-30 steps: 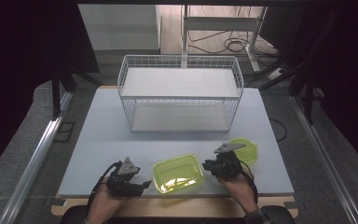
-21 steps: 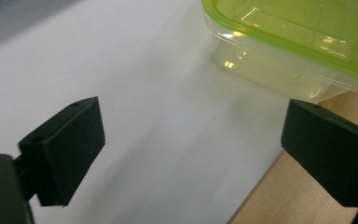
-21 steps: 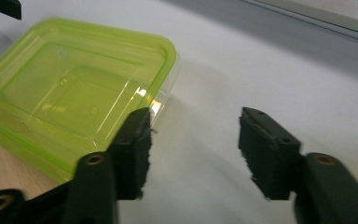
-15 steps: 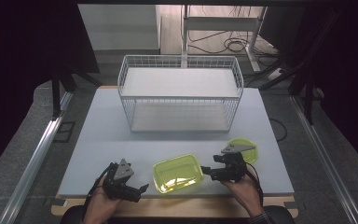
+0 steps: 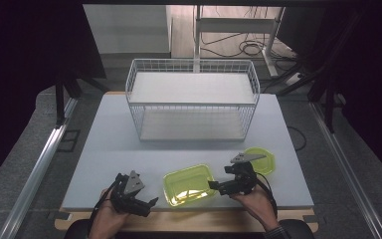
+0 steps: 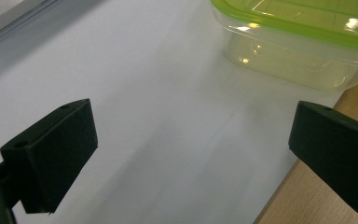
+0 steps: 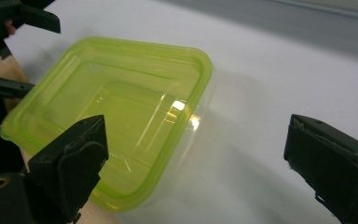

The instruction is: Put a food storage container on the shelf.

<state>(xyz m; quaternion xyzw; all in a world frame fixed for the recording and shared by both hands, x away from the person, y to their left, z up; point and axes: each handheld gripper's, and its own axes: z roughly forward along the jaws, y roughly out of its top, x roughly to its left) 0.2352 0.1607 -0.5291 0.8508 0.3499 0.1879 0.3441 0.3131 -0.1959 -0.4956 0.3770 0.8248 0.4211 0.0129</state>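
The box (image 5: 189,184) is an open, green-rimmed clear container. It sits at the near edge of the table (image 5: 104,144), slightly right of centre, with its near rim over or just at the edge. The lid (image 5: 261,160) lies flat to the right of the box, partly behind the right gripper.

The left gripper (image 5: 148,204) is near the box's left side, apart from it, with its jaws spread wide and nothing between them. The right gripper (image 5: 214,185) is at the box's right side, jaws also wide and empty. In the right gripper view its left jaw overlaps the box's near corner; contact cannot be confirmed.

A wire basket (image 5: 192,99) stands at the far centre, well apart from the work.

Hazards, judged from this state:
- The box is light and close to the edge. A one-sided push from either gripper could slide it off the table.
- The wall is thin and glossy. A grip on the rim alone may slip or tilt the box.
- The right gripper's cable trails close to the lid. A swing of that hand could drag the lid.
- The jaws sit low over the table. A descent could strike the table before closing.
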